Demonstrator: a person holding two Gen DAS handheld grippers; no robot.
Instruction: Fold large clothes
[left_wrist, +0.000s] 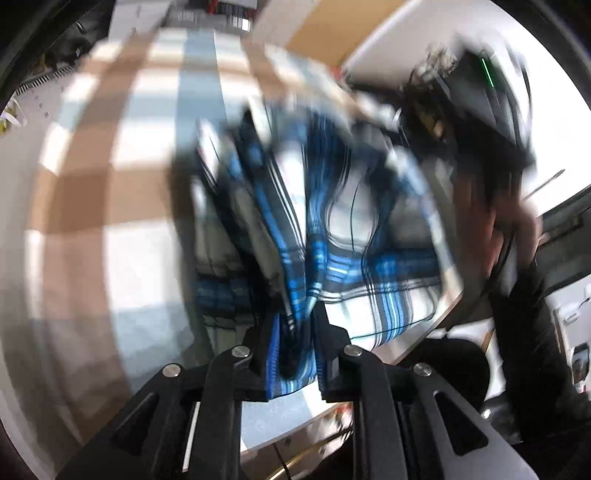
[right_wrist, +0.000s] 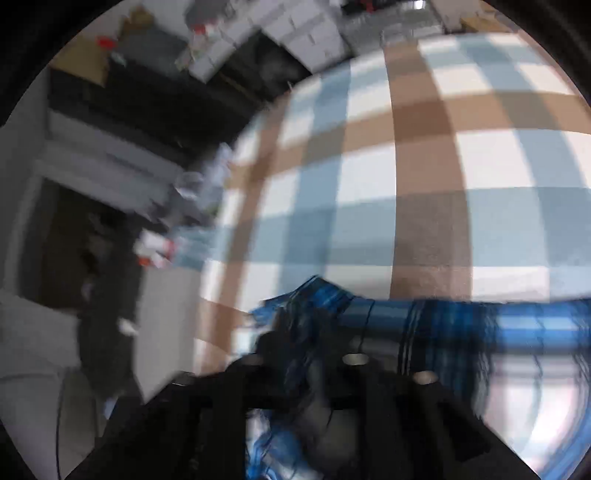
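Observation:
A blue, white and black plaid garment (left_wrist: 354, 221) hangs bunched over the checked tablecloth (left_wrist: 92, 184). My left gripper (left_wrist: 291, 347) is shut on a gathered fold of it, and the cloth fills the gap between the pads. At the upper right of the left wrist view, the blurred body of the right gripper (left_wrist: 480, 85) and a person's hand (left_wrist: 509, 221) are at the garment's far end. In the right wrist view the garment (right_wrist: 461, 325) stretches rightwards from my right gripper (right_wrist: 314, 354). Cloth lies over and between that gripper's fingers, and blur hides whether they press on it.
The table is covered by a brown, pale blue and white checked cloth (right_wrist: 406, 166). Its edge runs down the left of the right wrist view, with small blurred items (right_wrist: 159, 247) beside it. Dark furniture and white boxes (right_wrist: 303, 40) stand beyond.

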